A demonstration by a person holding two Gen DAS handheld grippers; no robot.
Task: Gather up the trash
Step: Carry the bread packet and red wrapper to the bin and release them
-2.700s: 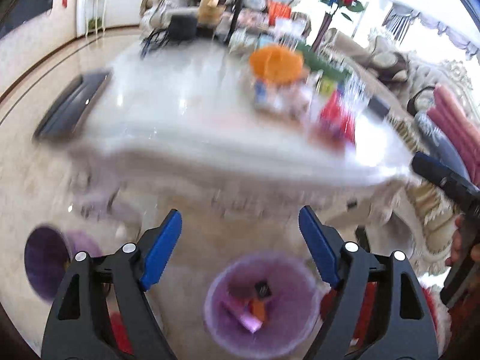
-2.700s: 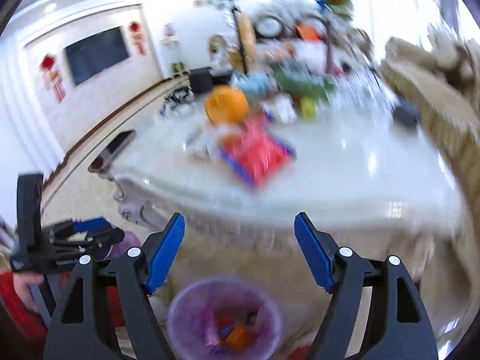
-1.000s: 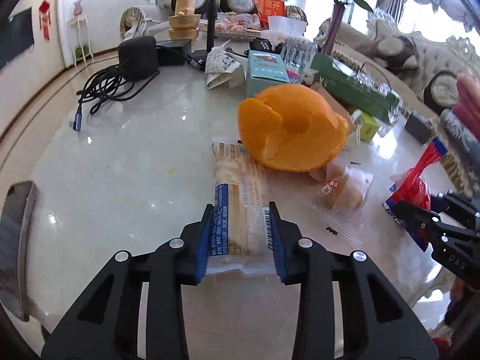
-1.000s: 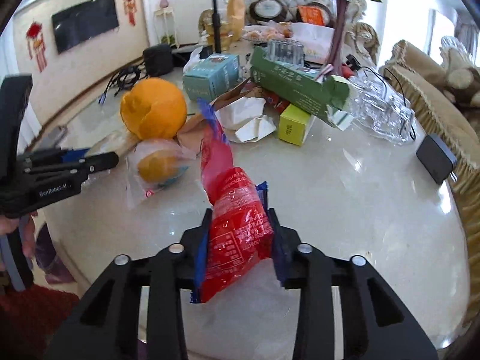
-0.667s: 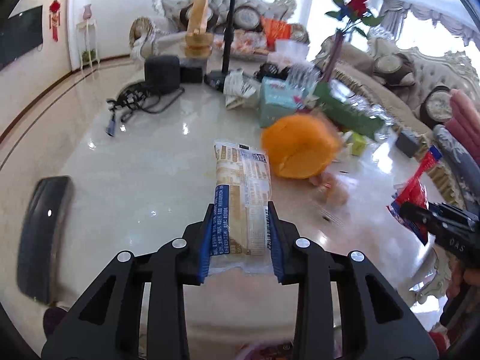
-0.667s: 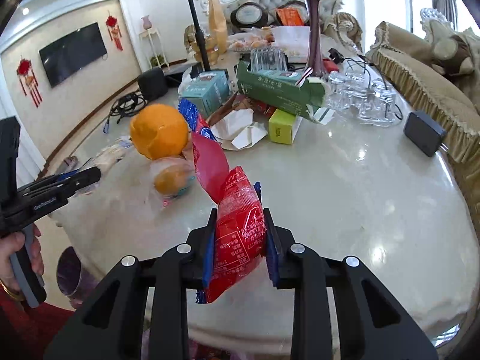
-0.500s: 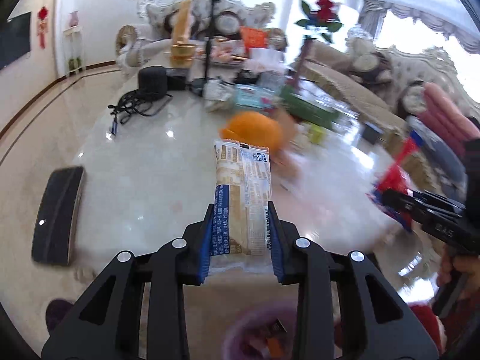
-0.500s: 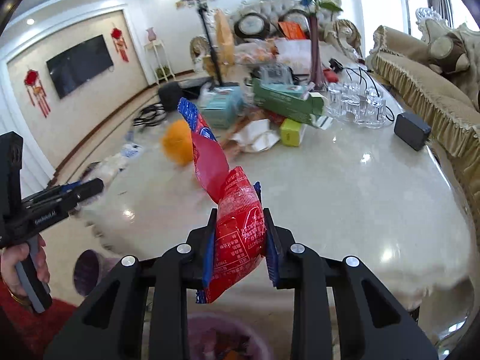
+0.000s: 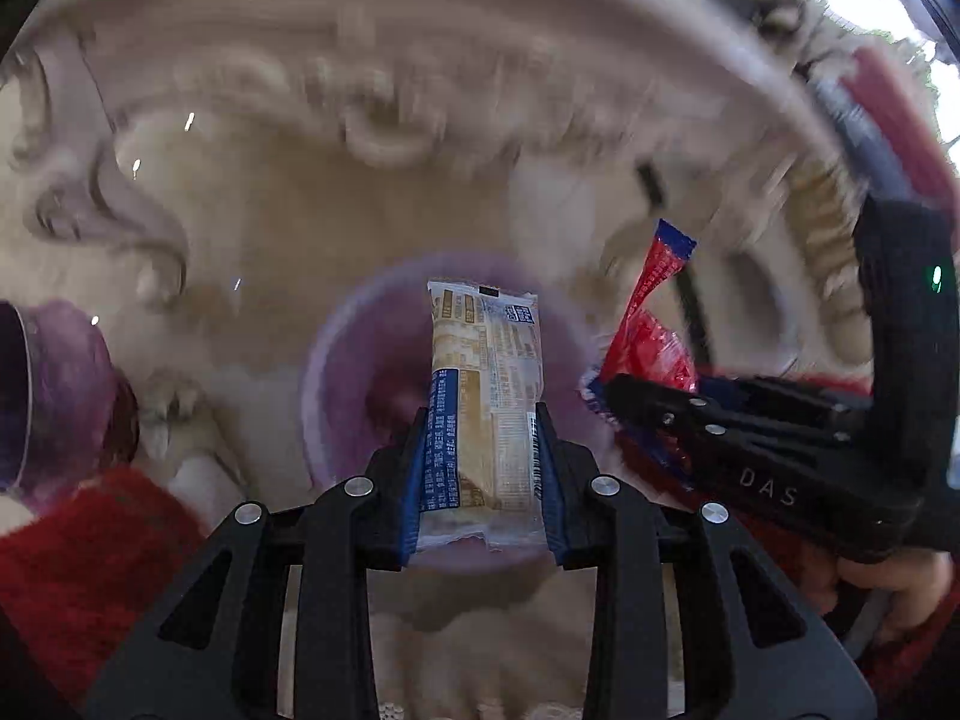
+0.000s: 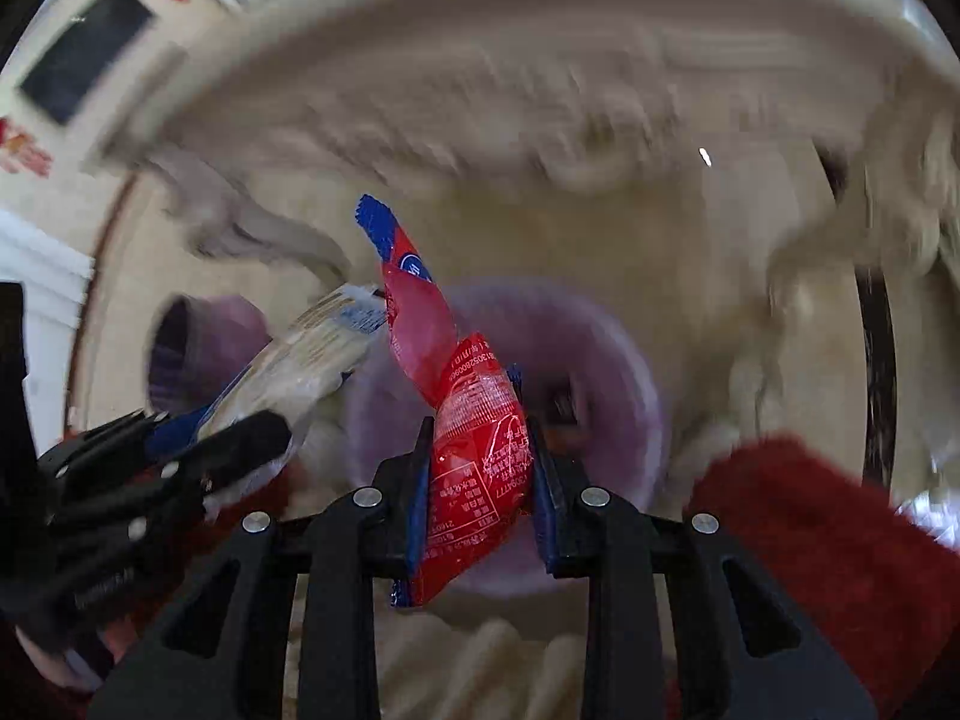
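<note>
- Beige wrapper (image 9: 486, 408) clamped in left gripper (image 9: 483, 480), directly above purple bin (image 9: 336, 396).
- Red wrapper (image 10: 480, 474) clamped in right gripper (image 10: 480, 492), over same bin.
- Risk: grippers crowded; tall wrappers could snag, tipping outside rim.

A carved cream table apron (image 9: 384, 138) curved across the top of both wrist views, blurred, with a scrolled table leg (image 9: 108, 216) at the left and a clawed foot (image 9: 171, 405) lower down on the glossy beige floor (image 9: 312, 228). Red fabric (image 10: 840, 540) filled the lower corners. In the right wrist view a dark wall screen (image 10: 84, 51) hung at upper left, with red ornaments (image 10: 24, 156) beside it.
</note>
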